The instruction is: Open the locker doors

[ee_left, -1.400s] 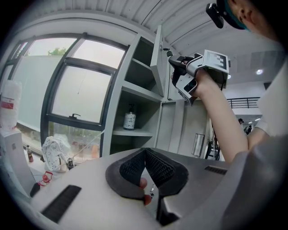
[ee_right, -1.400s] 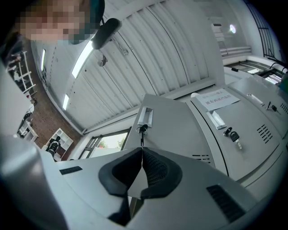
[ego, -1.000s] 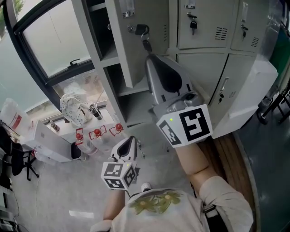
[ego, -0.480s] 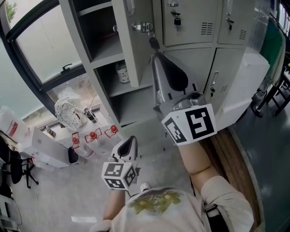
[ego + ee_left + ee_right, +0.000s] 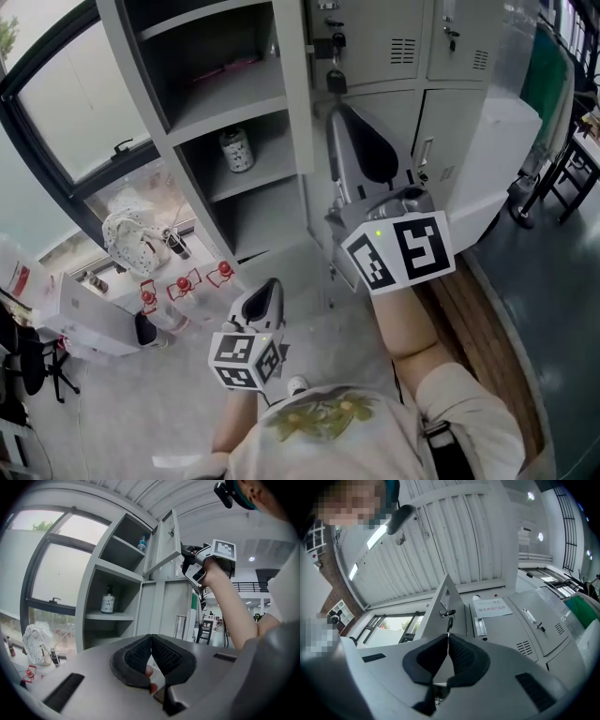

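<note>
The grey locker door (image 5: 294, 84) stands swung wide, edge-on in the head view. A key sits in its lock, and a black key tag (image 5: 335, 81) hangs below it. My right gripper (image 5: 336, 111) points up just under that tag, shut, with the tag's thin lower end pinched between the pads. In the right gripper view the tag (image 5: 449, 618) runs from the lock down into the shut gripper (image 5: 449, 637) beside the door (image 5: 438, 597). My left gripper (image 5: 267, 287) hangs low over the floor, shut (image 5: 151, 638) and holding nothing.
The open compartments hold a patterned bottle (image 5: 234, 148) and, higher up, a pink item (image 5: 225, 69). Closed lockers (image 5: 394, 37) with keys stand to the right, then a white box (image 5: 502, 155). A spotted bag (image 5: 129, 240) and red-capped items (image 5: 183, 281) lie on the floor at left.
The locker door has swung further open, from showing its face to edge-on, and the right gripper went with it, still under the key tag. More of the shelves shows. The left gripper kept its place.
</note>
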Motion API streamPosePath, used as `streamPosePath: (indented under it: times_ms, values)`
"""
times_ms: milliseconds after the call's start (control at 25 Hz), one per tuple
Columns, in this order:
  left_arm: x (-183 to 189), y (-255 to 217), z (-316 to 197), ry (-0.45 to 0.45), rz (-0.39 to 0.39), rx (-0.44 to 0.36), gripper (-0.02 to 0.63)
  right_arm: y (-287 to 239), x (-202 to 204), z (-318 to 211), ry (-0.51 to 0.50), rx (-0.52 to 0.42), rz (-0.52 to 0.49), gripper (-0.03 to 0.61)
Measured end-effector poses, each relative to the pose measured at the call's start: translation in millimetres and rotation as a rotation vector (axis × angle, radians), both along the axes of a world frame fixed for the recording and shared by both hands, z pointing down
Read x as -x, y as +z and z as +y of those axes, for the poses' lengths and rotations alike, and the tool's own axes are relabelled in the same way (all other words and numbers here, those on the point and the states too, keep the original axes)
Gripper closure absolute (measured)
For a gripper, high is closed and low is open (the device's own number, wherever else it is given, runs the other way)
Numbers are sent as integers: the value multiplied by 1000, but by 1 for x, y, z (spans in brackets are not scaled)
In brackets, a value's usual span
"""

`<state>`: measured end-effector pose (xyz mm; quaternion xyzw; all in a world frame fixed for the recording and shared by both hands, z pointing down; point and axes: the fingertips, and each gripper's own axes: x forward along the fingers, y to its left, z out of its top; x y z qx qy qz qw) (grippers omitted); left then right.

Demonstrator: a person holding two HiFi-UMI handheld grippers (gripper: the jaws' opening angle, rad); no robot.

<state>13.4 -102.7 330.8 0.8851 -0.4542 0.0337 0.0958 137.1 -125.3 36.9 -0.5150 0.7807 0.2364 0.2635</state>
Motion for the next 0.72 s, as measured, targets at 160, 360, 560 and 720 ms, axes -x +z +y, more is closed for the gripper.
streamPosePath:
  times_ms: [160,360,560,720]
  values:
    - [-7,-1,3,16,-2,0,584,0,-12,2,8,15,-15,545]
    - [-14,-1,8,31,-1,0,584,0,-21,6,28,22,-19,546]
    - [-17,1,12,35,8,-1,583,-2,-25,12,46,20,-16,546]
    - [-22,5,17,45,14,2,583,-4,-29,16,68,17,1,545]
